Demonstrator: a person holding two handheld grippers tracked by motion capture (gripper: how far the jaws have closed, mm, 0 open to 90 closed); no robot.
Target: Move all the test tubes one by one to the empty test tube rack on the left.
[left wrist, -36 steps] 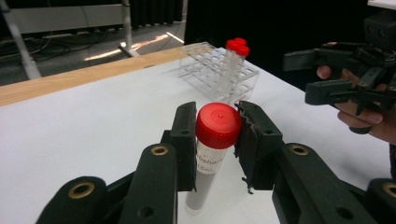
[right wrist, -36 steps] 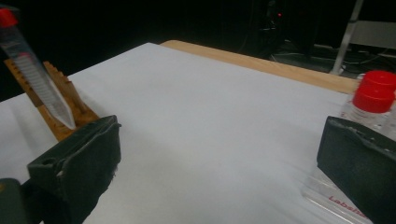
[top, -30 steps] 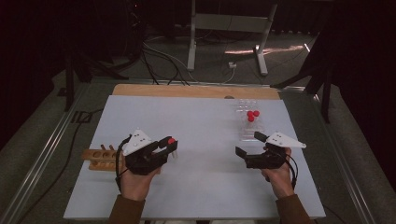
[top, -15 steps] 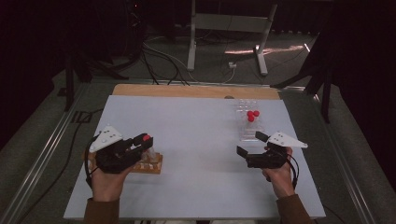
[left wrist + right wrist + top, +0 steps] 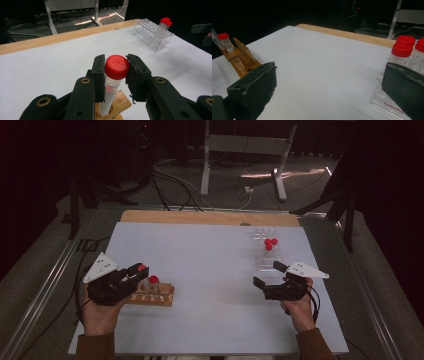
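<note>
My left gripper (image 5: pixel 140 272) (image 5: pixel 115 61) is shut on a red-capped tube (image 5: pixel 116 68) just under its cap. The tube's lower end reaches the wooden rack (image 5: pixel 157 296) (image 5: pixel 120 101); whether it sits in a hole I cannot tell. In the high view its cap (image 5: pixel 141 268) shows at the jaw tips, and a second red cap (image 5: pixel 154 279) stands just right of it over the rack. A red-capped tube (image 5: pixel 223 37) stands in the wooden rack (image 5: pixel 242 58) in the right gripper view. My right gripper (image 5: pixel 269 274) (image 5: pixel 329 72) rests open on the right, with nothing between its jaws.
A clear plastic rack (image 5: pixel 267 257) (image 5: pixel 150 37) (image 5: pixel 387 105) with three red-capped tubes (image 5: pixel 270 243) stands at the far right, just beyond my right gripper. The white table sheet (image 5: pixel 200 250) ends at a wooden strip (image 5: pixel 200 217) along its far edge.
My left gripper has moved left along the wooden rack with the tube in its jaws, uncovering the rack's right end and the second red cap. The right gripper has stayed put.
</note>
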